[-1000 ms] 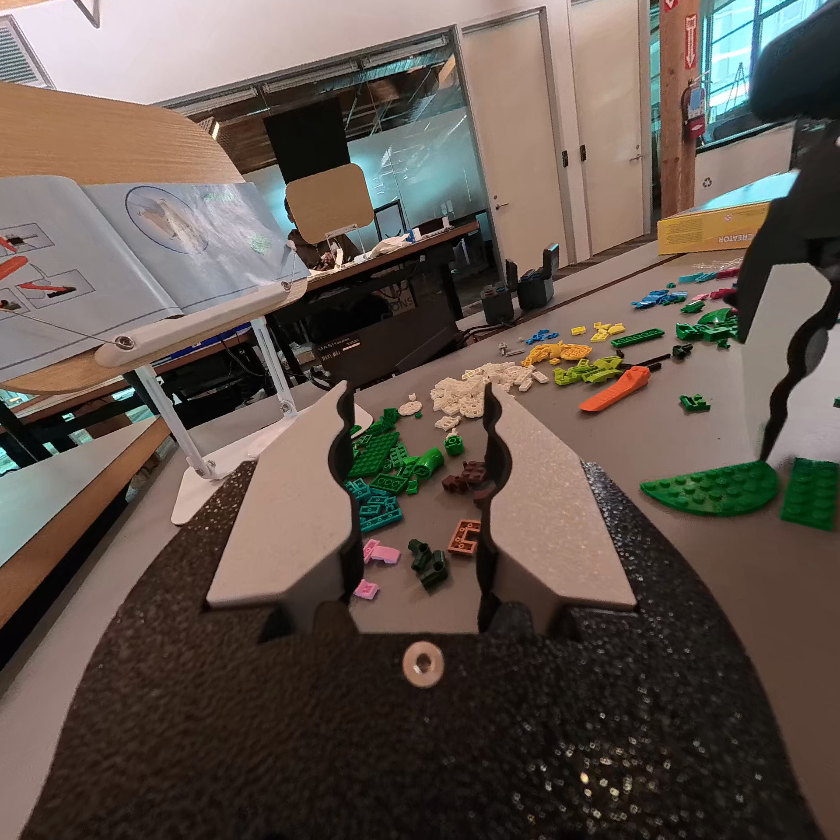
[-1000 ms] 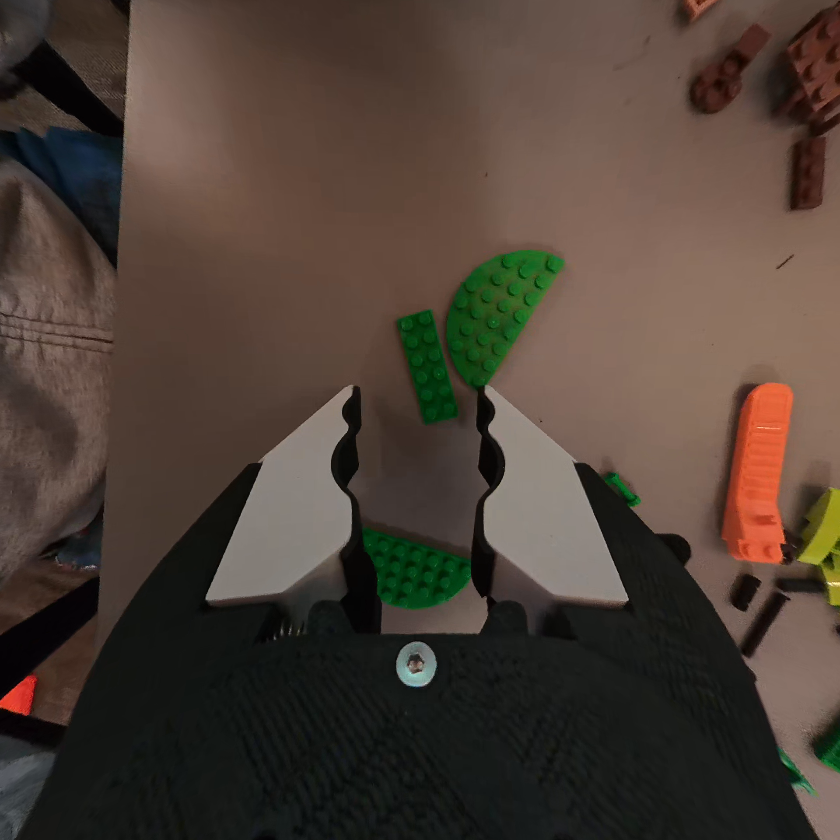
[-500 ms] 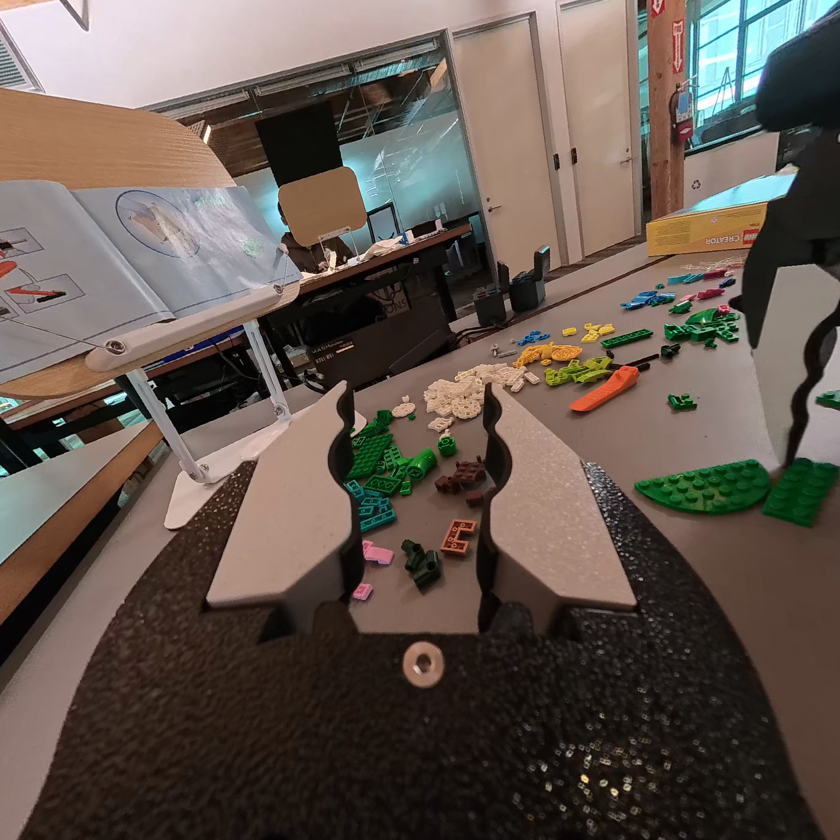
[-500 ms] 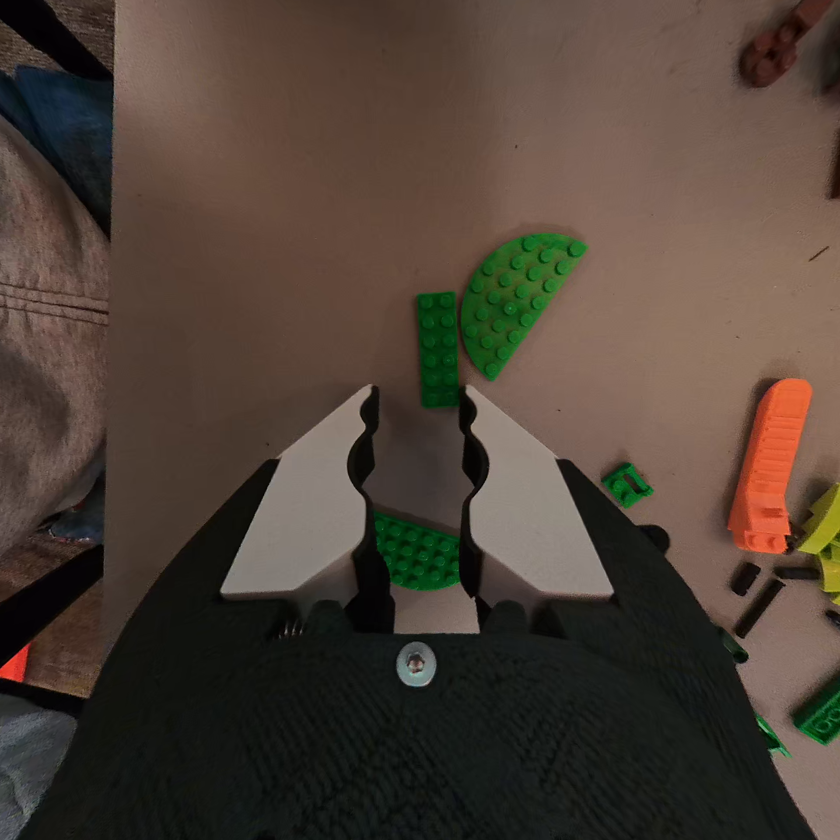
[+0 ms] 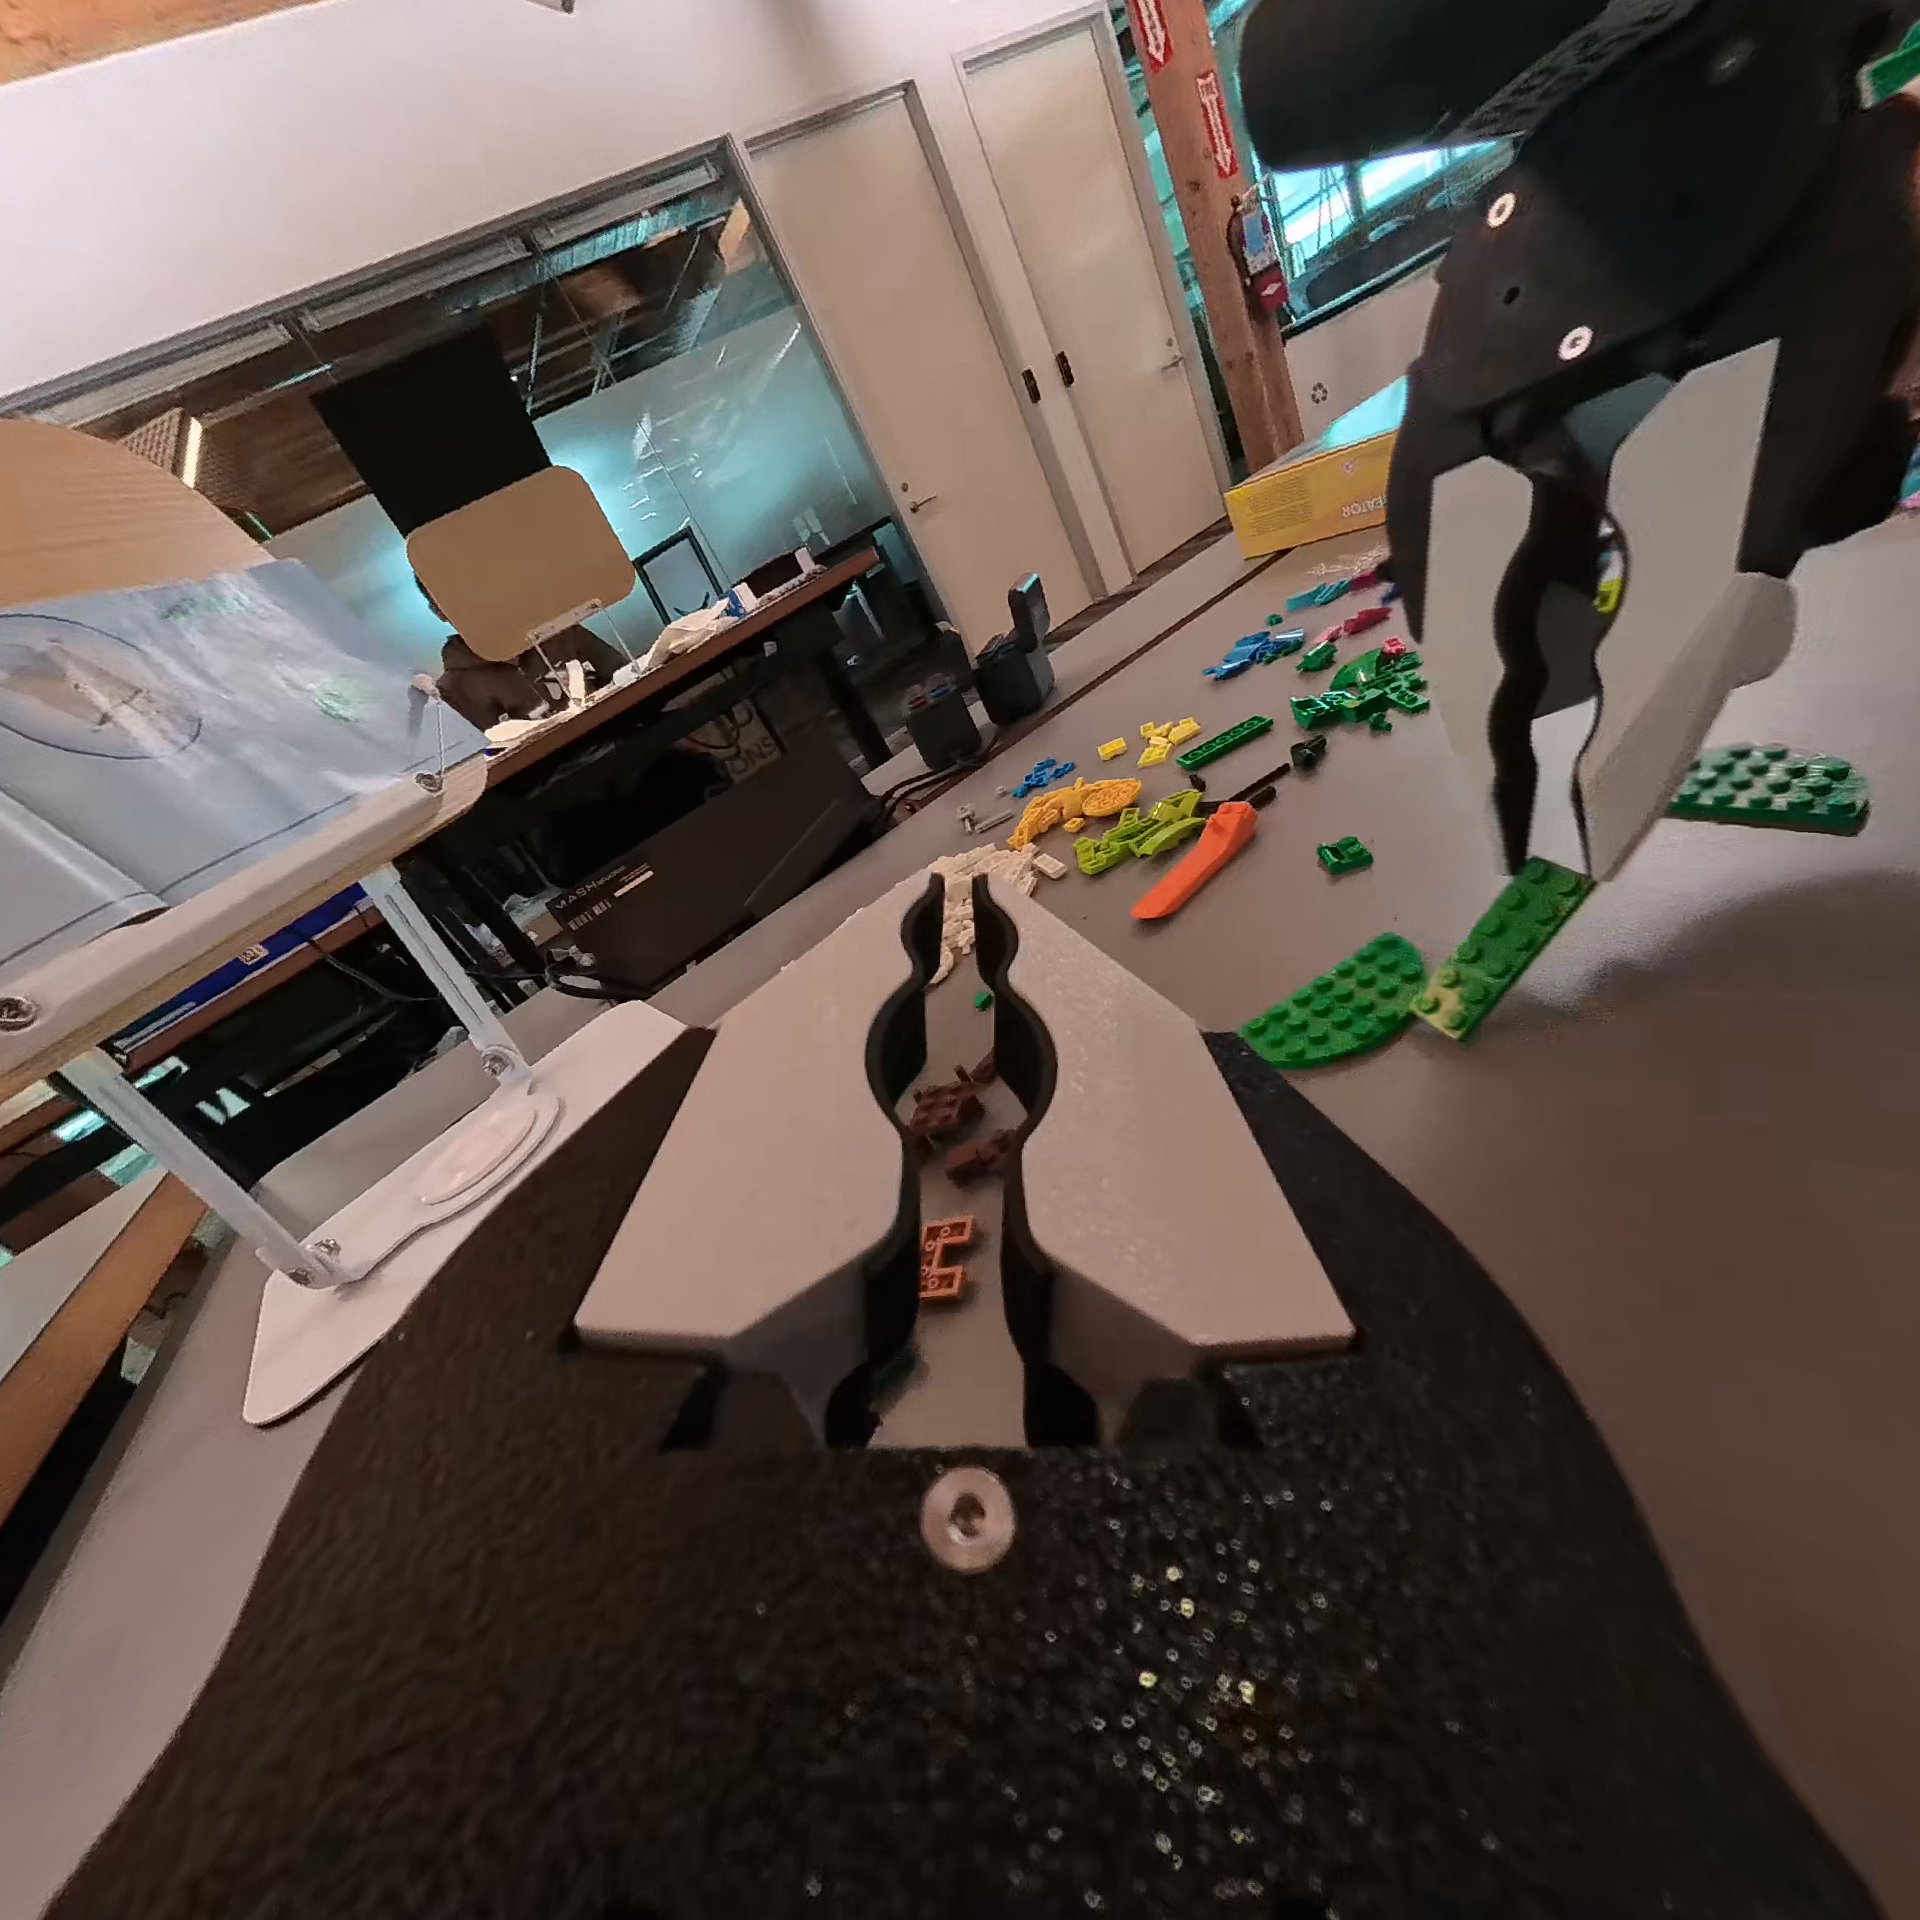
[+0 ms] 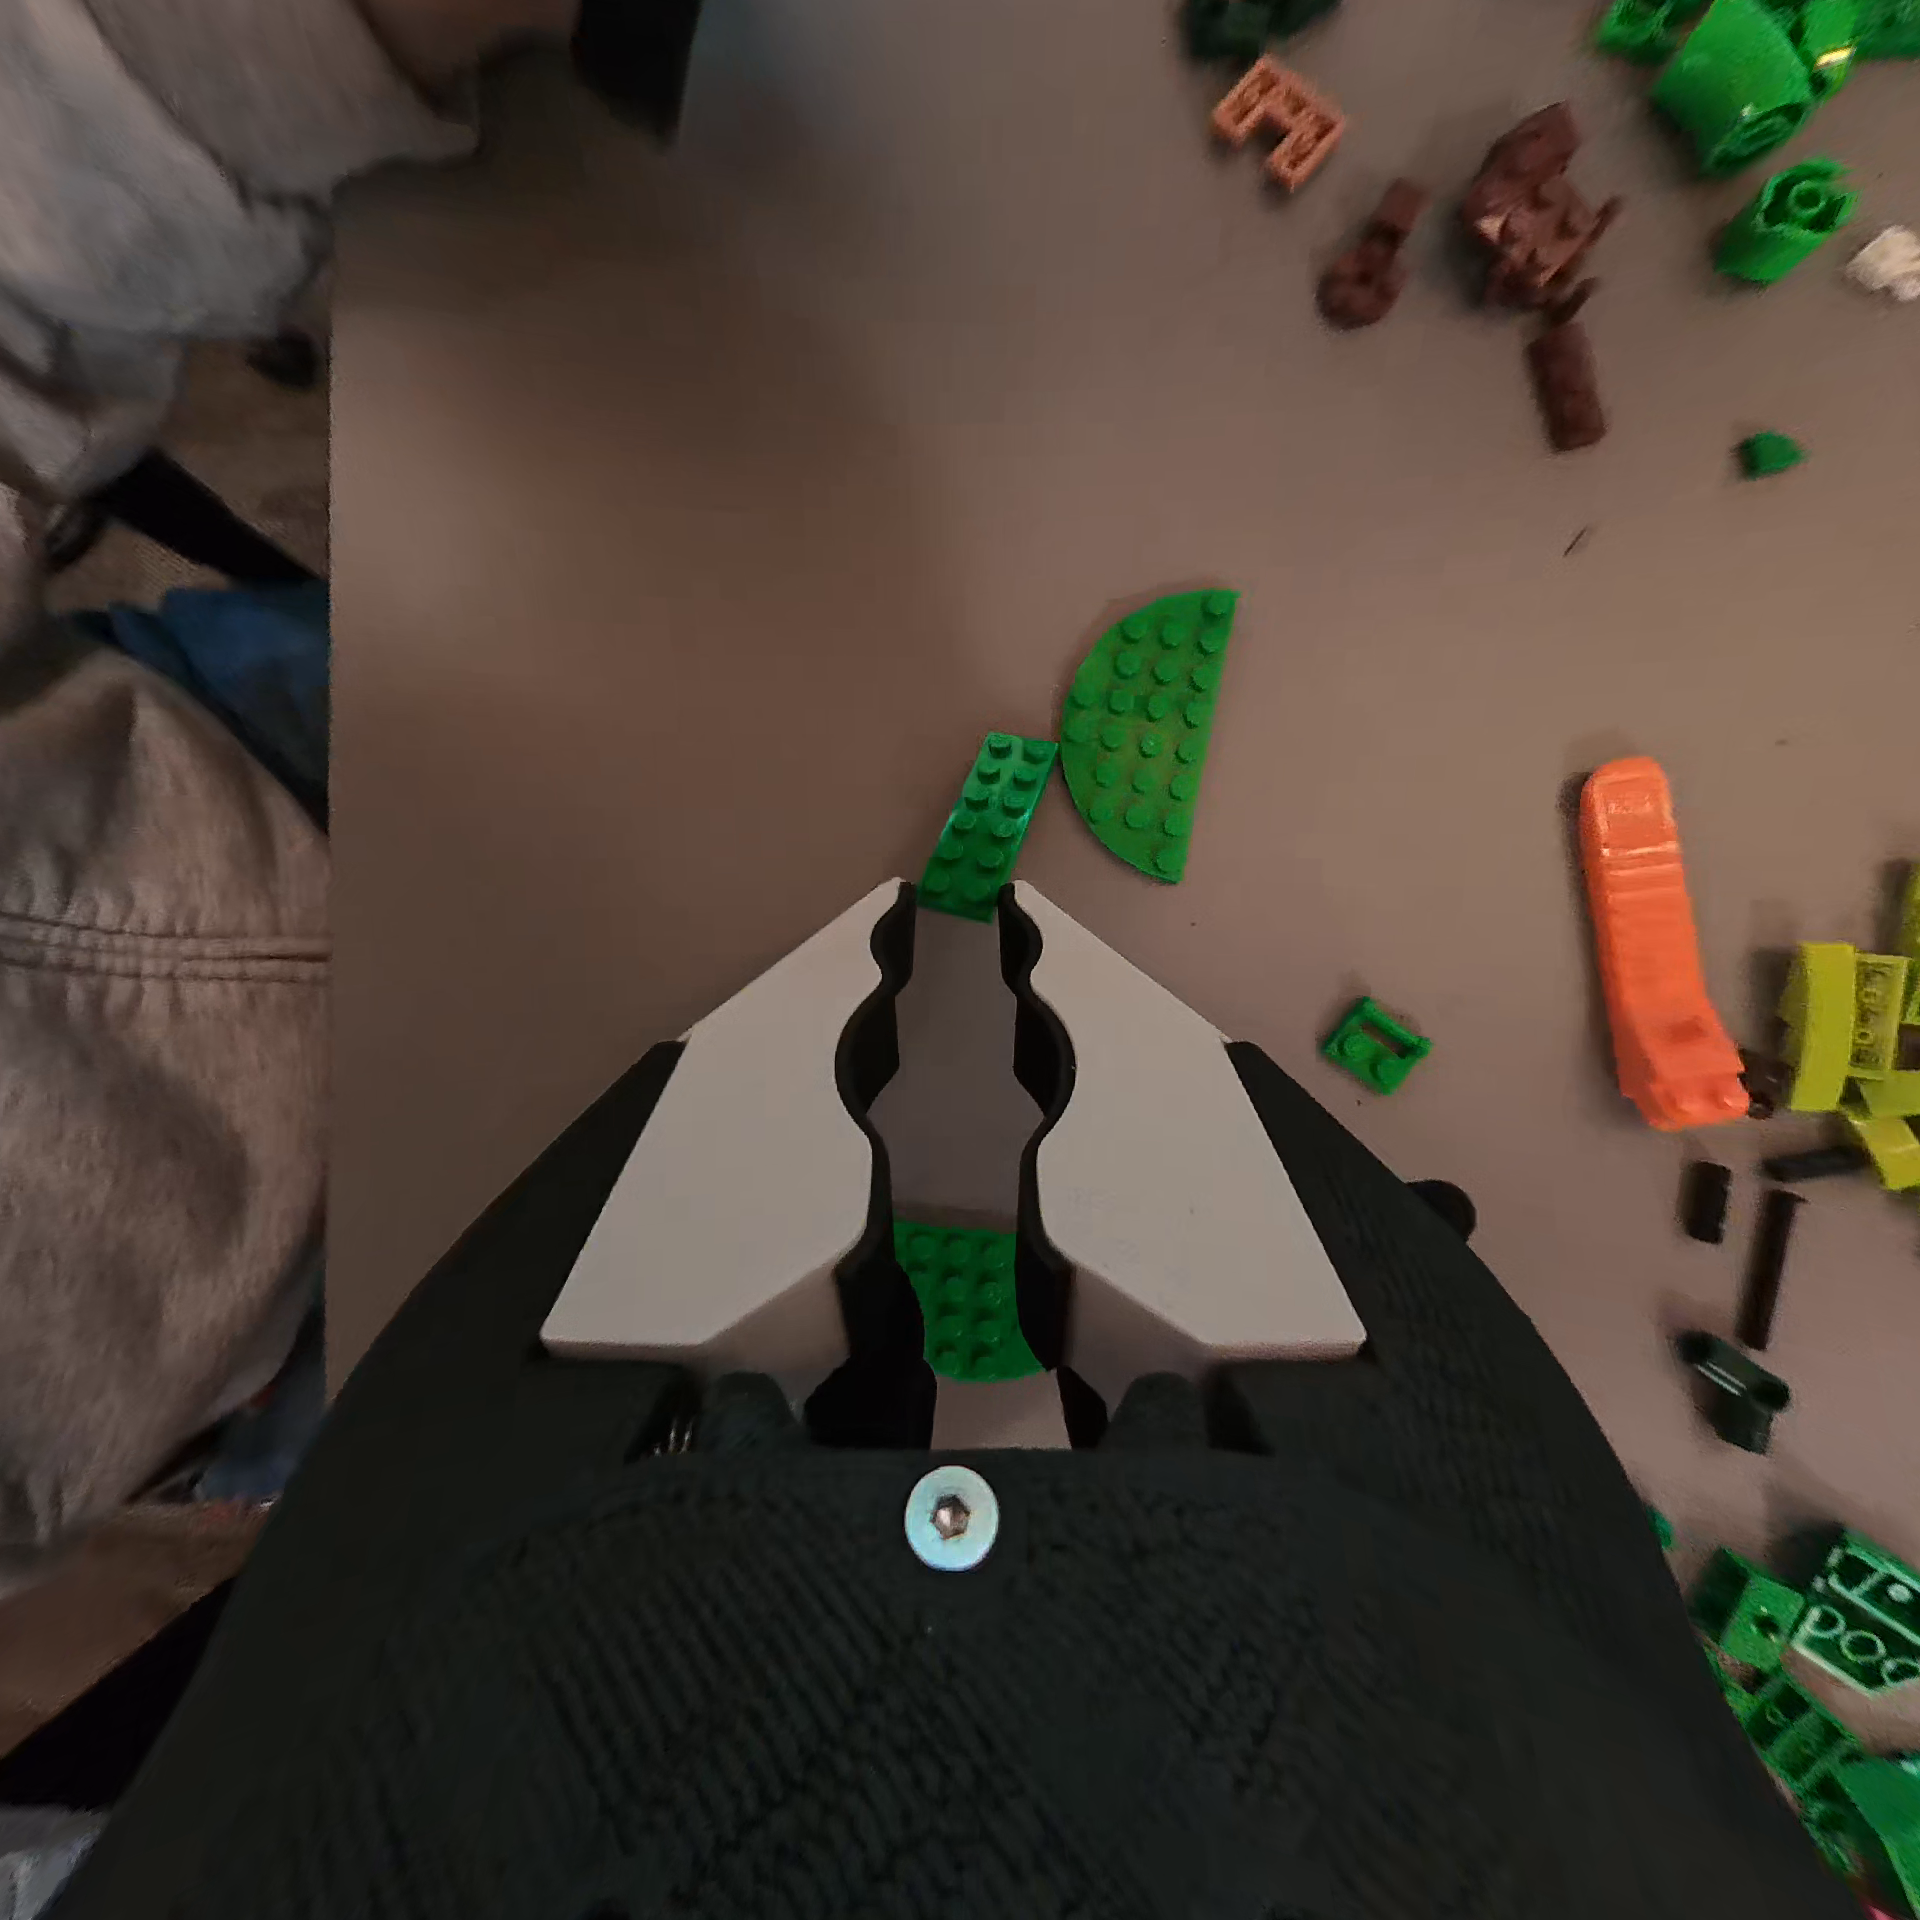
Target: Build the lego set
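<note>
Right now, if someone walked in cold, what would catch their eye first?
Probably the right gripper with its tips closed on the near end of a green rectangular plate, which lies beside a green half-round plate. Next, the bright orange tool on the grey table, to their right.

The long plate lies on the table, its near end between the right gripper jaws. The half-round plate lies just right of it; the brick separator farther right.
</note>
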